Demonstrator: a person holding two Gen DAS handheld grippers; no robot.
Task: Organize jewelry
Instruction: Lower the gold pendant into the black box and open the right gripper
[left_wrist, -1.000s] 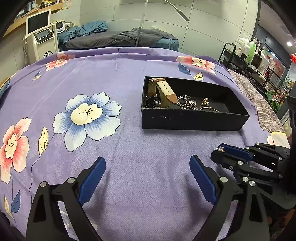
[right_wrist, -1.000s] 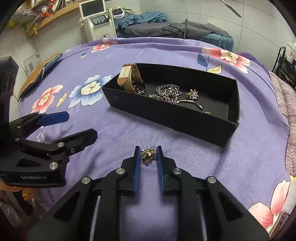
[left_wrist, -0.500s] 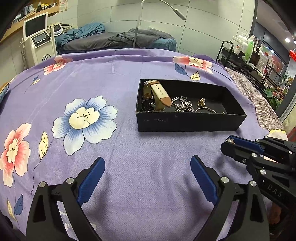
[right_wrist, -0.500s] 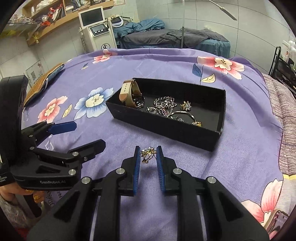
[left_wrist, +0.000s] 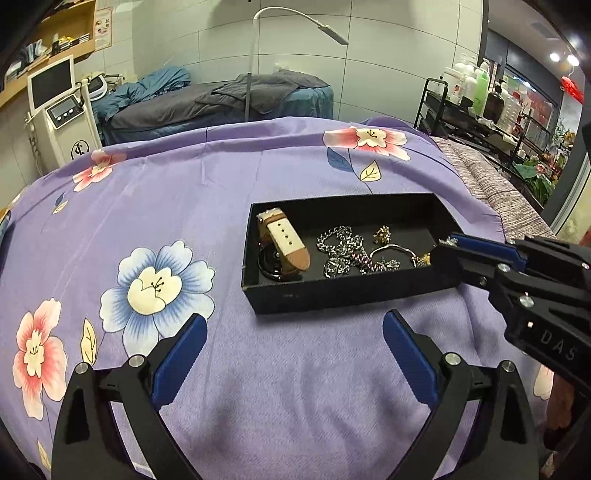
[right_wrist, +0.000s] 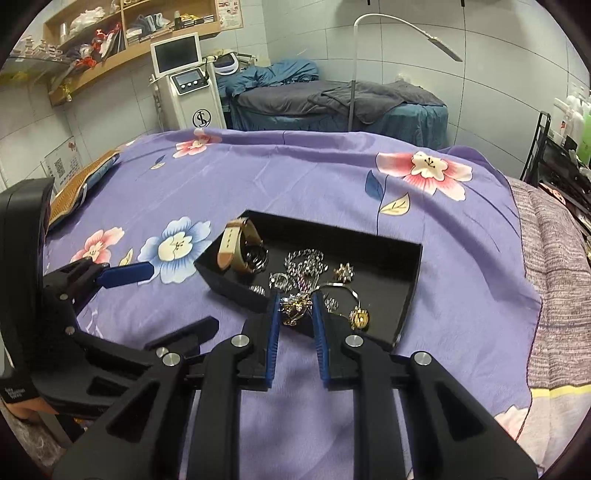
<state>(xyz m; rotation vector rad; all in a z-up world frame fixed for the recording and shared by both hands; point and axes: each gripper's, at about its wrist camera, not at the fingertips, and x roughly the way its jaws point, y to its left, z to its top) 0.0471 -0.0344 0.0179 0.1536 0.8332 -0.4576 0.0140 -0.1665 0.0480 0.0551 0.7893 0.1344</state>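
the right gripper (right_wrist: 294, 308) is clenched on a small gold and silver brooch (right_wrist: 293, 309), held over the near edge of the black tray (right_wrist: 410, 280) on the purple bedspread (left_wrist: 184, 206). best to carry it a little farther in, over bare tray floor right of the chain (left_wrist: 341, 245) and watch (left_wrist: 282, 245), then let go low. the left gripper (left_wrist: 291, 354) waits released, near the tray.

1 black tray (left_wrist: 332, 291); 1 watch (left_wrist: 284, 245); 1 silver chain (left_wrist: 341, 247); 2 grippers: left (left_wrist: 291, 354), right (right_wrist: 295, 314).
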